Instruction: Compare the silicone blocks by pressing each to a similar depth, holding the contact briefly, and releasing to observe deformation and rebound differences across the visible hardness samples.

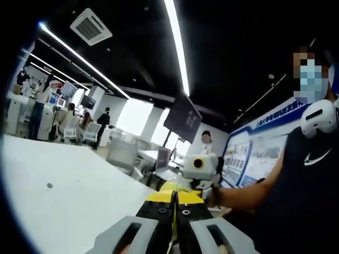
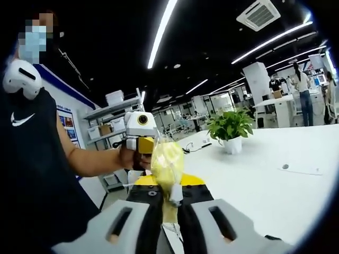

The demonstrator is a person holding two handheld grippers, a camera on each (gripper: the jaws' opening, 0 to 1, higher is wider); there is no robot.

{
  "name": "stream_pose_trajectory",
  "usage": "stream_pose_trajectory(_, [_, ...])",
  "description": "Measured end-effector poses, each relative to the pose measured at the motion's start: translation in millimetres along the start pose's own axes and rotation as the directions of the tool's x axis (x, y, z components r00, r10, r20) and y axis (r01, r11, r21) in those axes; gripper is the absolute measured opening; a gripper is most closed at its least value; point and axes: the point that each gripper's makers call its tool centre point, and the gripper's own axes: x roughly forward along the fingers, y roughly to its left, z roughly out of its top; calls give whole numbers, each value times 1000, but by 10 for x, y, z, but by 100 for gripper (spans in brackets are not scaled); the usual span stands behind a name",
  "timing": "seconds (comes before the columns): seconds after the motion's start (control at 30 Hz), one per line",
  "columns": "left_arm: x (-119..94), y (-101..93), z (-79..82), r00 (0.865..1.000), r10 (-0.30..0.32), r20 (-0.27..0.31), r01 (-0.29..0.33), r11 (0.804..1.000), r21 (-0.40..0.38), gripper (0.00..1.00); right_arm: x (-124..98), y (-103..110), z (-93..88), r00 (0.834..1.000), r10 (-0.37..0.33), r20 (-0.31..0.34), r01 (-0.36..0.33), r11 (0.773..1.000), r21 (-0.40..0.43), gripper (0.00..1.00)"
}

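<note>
In the left gripper view, the left gripper (image 1: 175, 209) rises from the bottom with its two jaws pressed together, black with yellow tips, and nothing shows between them. Beyond its tips the right gripper (image 1: 197, 182) comes in from the right, held by the person's hand (image 1: 216, 194), above the far edge of the white counter (image 1: 69, 190). A small dark spot (image 1: 49, 186) lies on the counter well to the left. In the right gripper view, the right gripper (image 2: 170, 203) has its jaws closed on a crumpled clear plastic bag (image 2: 167, 161) with a yellowish tint, which stands up between the yellow tips; what the bag contains I cannot tell. Behind the bag the left gripper (image 2: 139, 151) is held in the person's other hand (image 2: 130, 157), near the bag but apart from it. The white counter (image 2: 265, 180) stretches to the right, carrying a potted green plant (image 2: 229, 129) in a white pot further back. The person wears a black sleeveless top (image 2: 26, 159). Long ceiling light strips (image 2: 161, 32) run overhead.
</note>
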Motion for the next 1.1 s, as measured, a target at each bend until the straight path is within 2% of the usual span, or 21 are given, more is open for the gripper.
stream_pose_trajectory(0.27, [11, -9, -24, 1000, -6, -9, 6, 1000, 1, 0, -15, 17, -18, 1000, 4, -19, -4, 1000, 17, 1])
stream_pose_trajectory(0.43, [22, -6, -32, 1000, 2, -7, -2, 999, 36, 0, -20, 8, -27, 1000, 1, -24, -1, 1000, 15, 1])
stream_pose_trajectory(0.73, [20, 62, -28, 999, 36, 5, -36, 998, 46, 0, 1, -23, -31, 1000, -10, -22, 11, 999, 32, 1])
stream_pose_trajectory(0.97, [5, 102, -91, 998, 54, -30, -53, 998, 13, 0, 12, -39, -94, 999, -18, -39, 19, 999, 36, 1])
stream_pose_trajectory(1.1, [9, 92, -117, 998, 52, -32, -51, 997, 53, 0, 5, -40, -109, 999, -22, -46, 24, 999, 36, 2])
